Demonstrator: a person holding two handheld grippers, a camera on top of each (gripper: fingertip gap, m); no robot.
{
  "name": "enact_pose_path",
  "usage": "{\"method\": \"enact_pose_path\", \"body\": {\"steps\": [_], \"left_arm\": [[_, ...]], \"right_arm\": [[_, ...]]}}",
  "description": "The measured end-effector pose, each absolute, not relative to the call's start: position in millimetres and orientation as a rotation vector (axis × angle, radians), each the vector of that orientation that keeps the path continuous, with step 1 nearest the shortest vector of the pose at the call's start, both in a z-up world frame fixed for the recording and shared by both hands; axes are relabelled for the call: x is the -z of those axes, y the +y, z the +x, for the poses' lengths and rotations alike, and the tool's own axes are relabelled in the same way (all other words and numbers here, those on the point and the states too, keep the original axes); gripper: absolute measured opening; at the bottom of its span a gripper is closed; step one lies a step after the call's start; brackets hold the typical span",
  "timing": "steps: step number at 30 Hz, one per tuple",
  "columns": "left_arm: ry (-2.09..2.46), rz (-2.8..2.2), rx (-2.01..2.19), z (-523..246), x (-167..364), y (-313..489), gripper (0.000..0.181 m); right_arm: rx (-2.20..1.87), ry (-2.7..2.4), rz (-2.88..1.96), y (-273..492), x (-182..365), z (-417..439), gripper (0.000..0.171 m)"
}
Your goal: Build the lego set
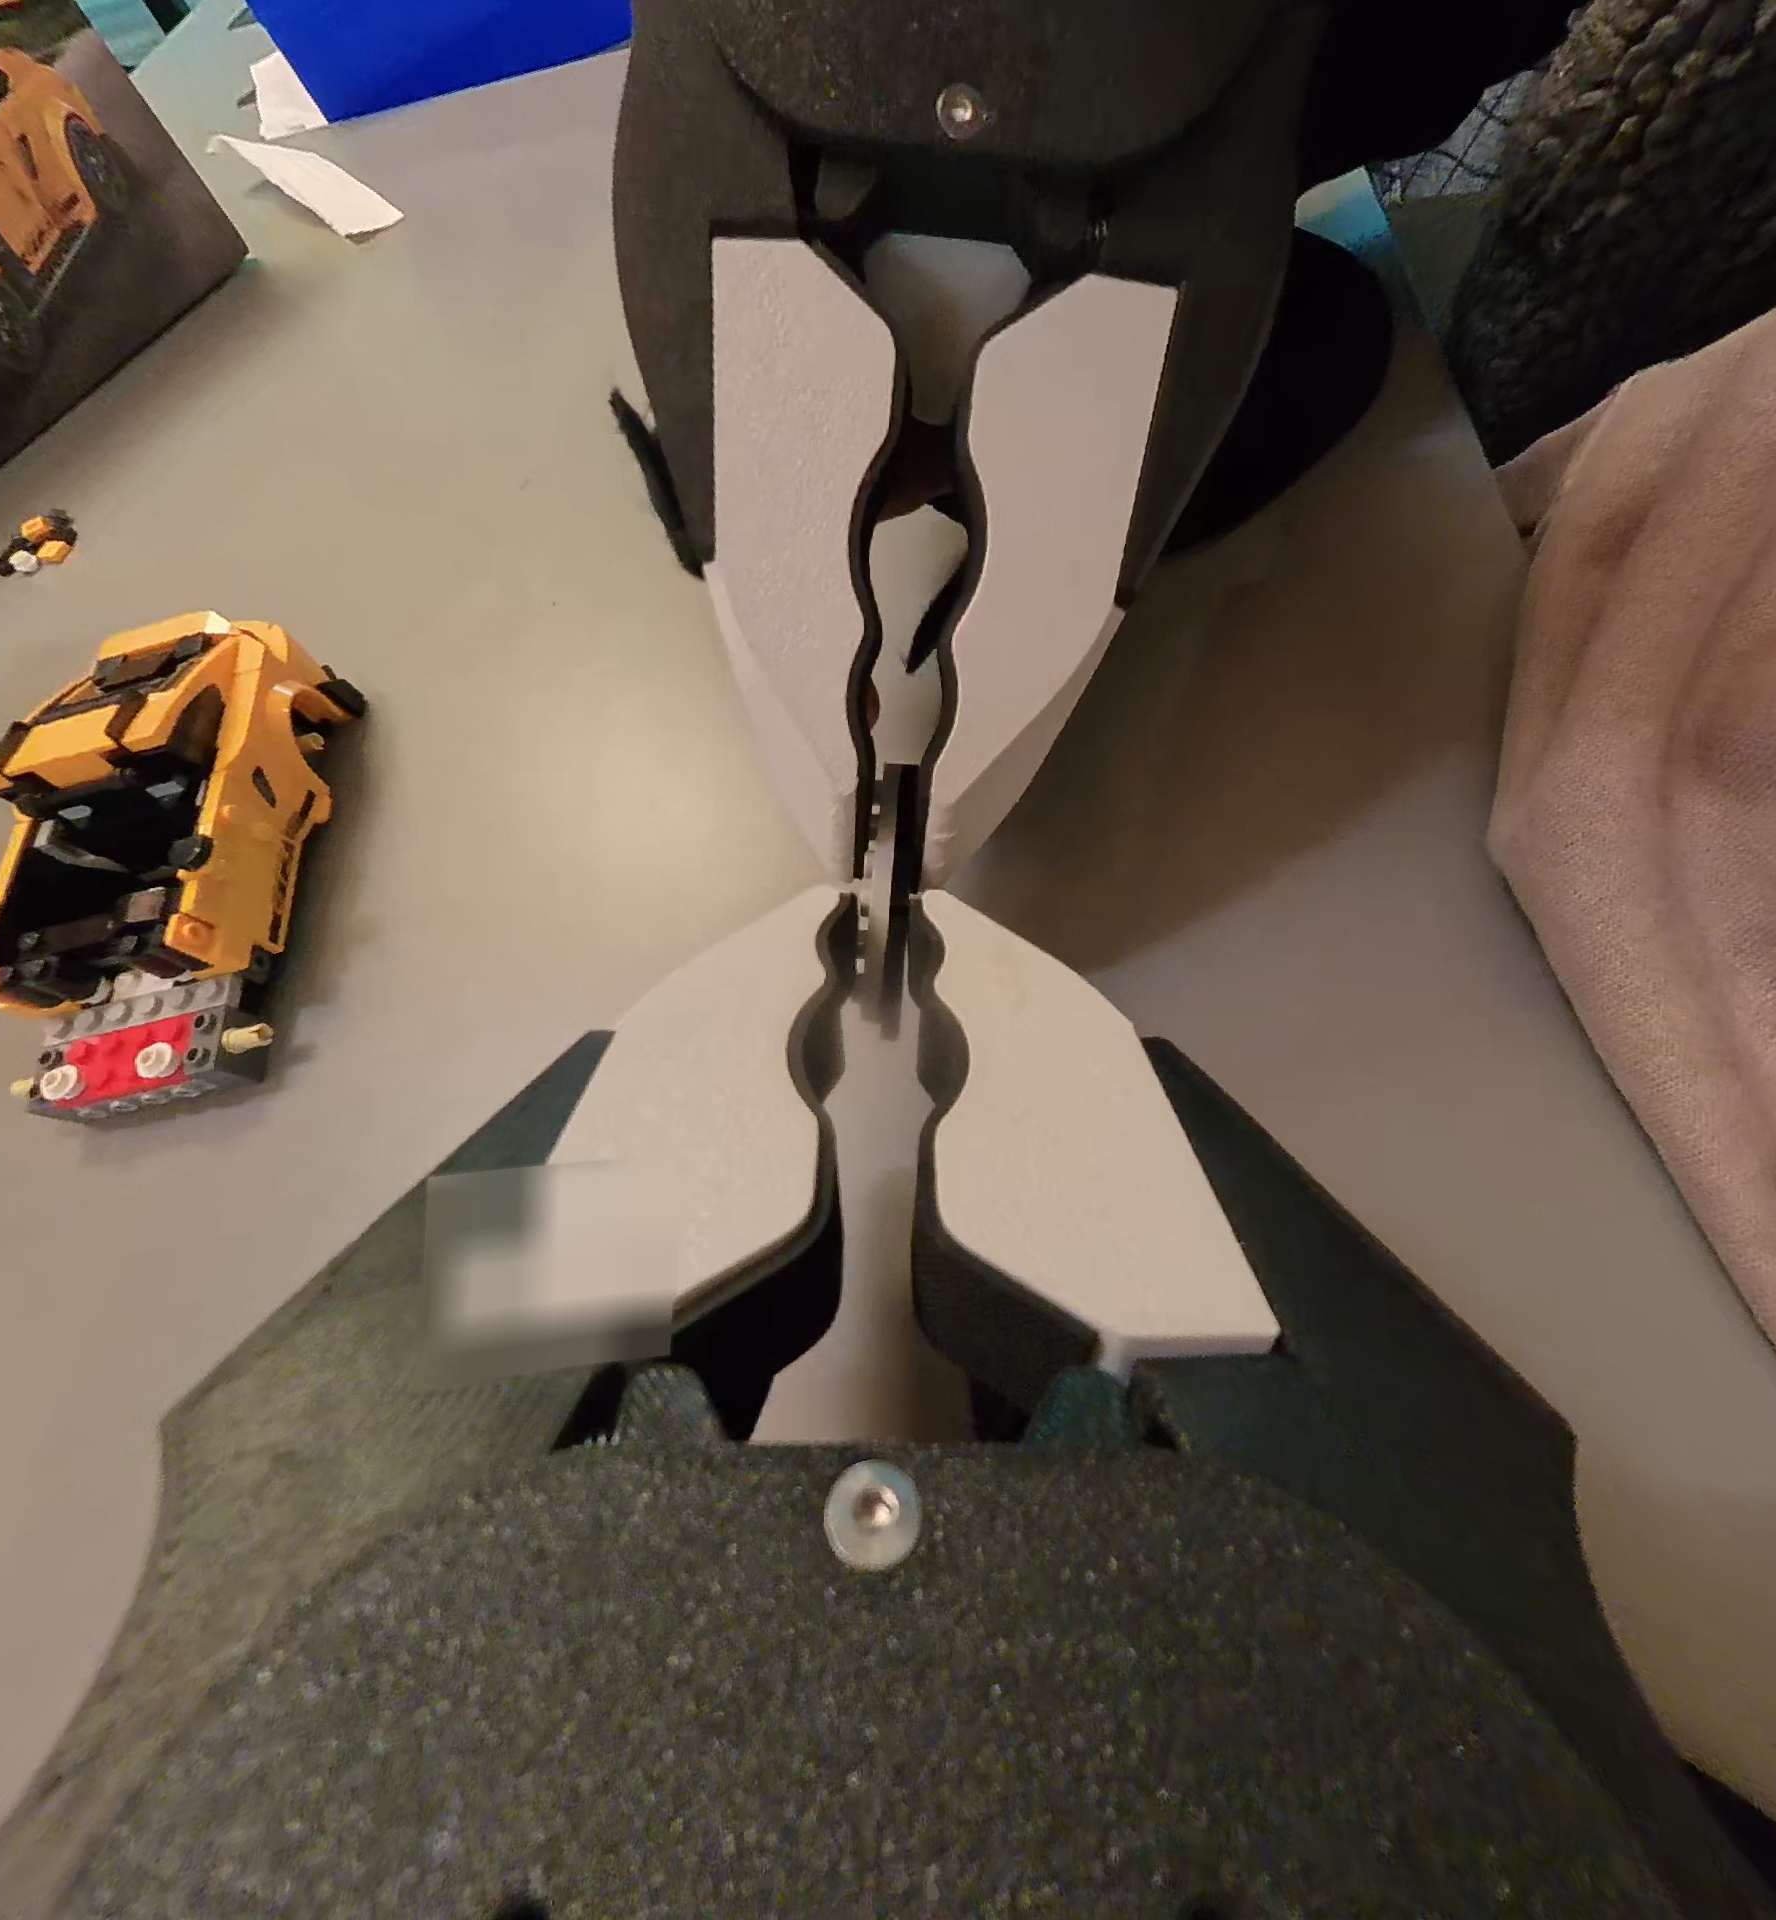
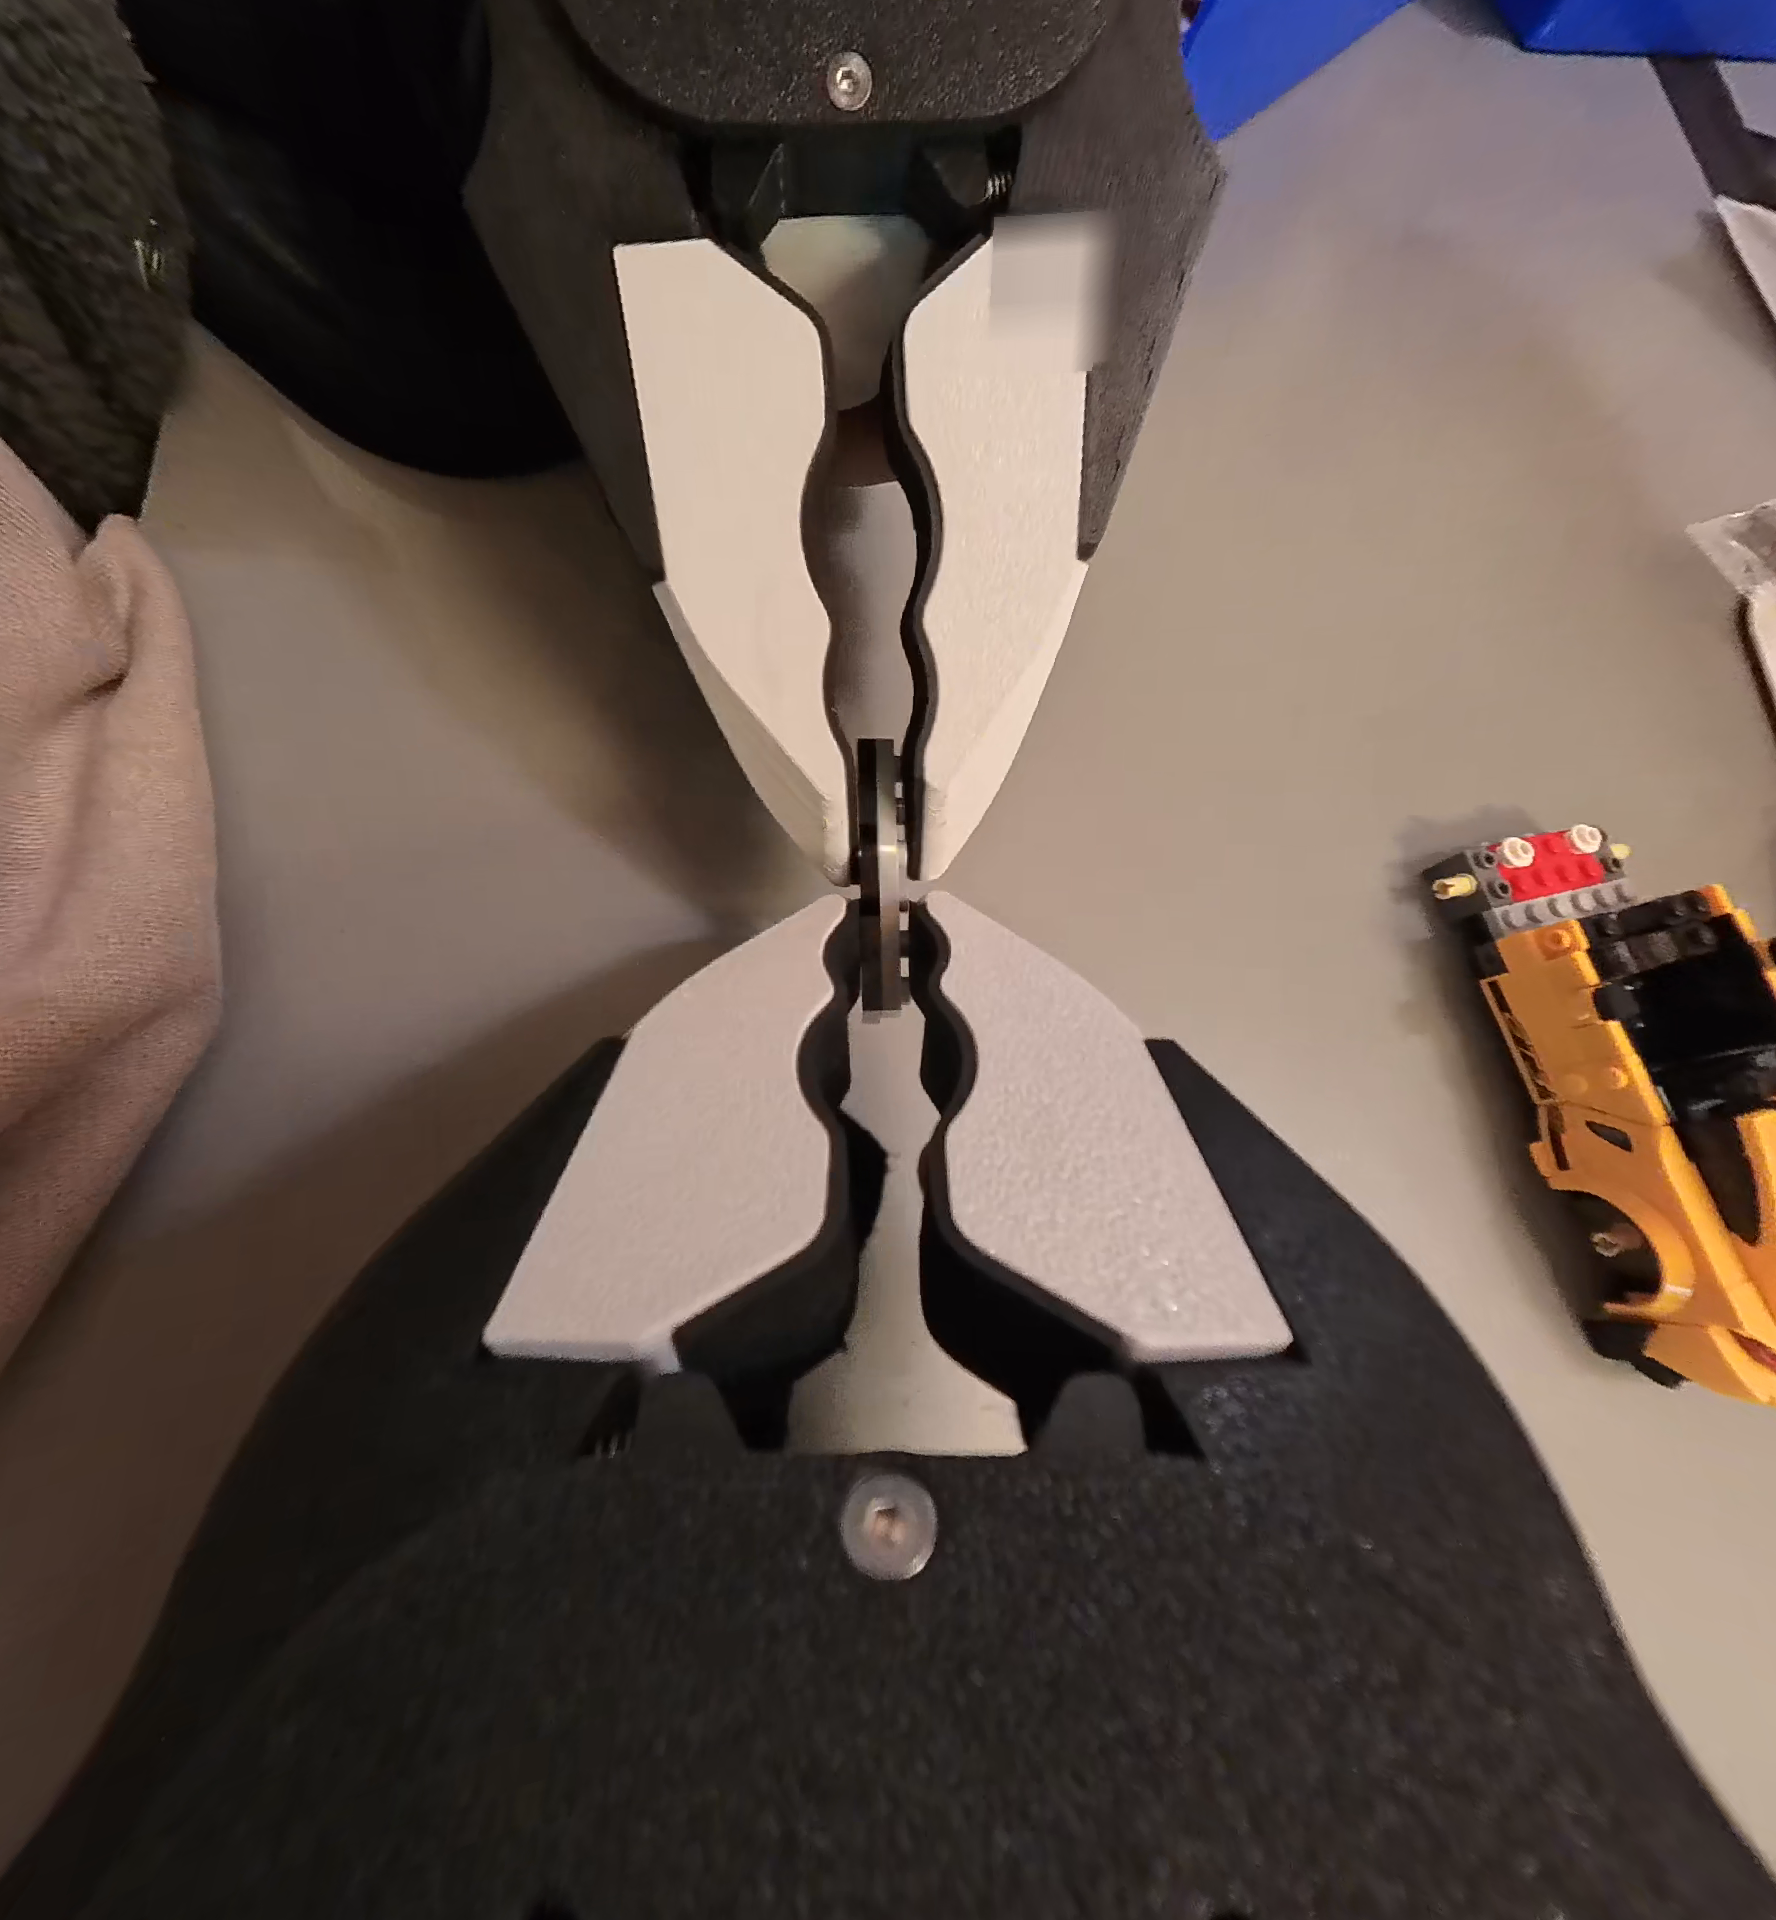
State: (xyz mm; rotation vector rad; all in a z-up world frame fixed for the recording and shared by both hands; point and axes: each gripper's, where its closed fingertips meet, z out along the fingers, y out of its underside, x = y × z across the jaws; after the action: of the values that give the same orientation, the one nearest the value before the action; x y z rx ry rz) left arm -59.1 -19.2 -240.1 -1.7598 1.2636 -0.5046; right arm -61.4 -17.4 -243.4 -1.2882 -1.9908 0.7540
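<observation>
At frame centre the left gripper (image 1: 879,940) and right gripper (image 2: 884,940) meet tip to tip, each nearly closed on the same thin black and grey disc (image 2: 881,883). The car (image 1: 151,831) lies at mid-left on the table (image 1: 468,499).

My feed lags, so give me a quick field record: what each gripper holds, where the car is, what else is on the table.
left gripper: fingers closed on a thin dark round piece, tip to tip with the other gripper
right gripper: fingers closed on the same piece
held piece: edge-on, black and grey, between both tips above the table
car: orange and black, unfinished, red and grey bricks bare at one end, on the table, apart from both grippers
loose parts: small cluster beyond the car
box: far corner
cloth: beige, beside the grippers
</observation>
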Motion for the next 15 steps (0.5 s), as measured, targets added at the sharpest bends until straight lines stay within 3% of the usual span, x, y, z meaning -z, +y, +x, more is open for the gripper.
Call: {"method": "enact_pose_path", "body": {"steps": [15], "left_arm": [[1.186, -1.804, 0.553, -60, 243, -9, 0.011]], "right_arm": [[-0.875, -1.917, -1.336, -9, 245, -64, 0.008]]}}
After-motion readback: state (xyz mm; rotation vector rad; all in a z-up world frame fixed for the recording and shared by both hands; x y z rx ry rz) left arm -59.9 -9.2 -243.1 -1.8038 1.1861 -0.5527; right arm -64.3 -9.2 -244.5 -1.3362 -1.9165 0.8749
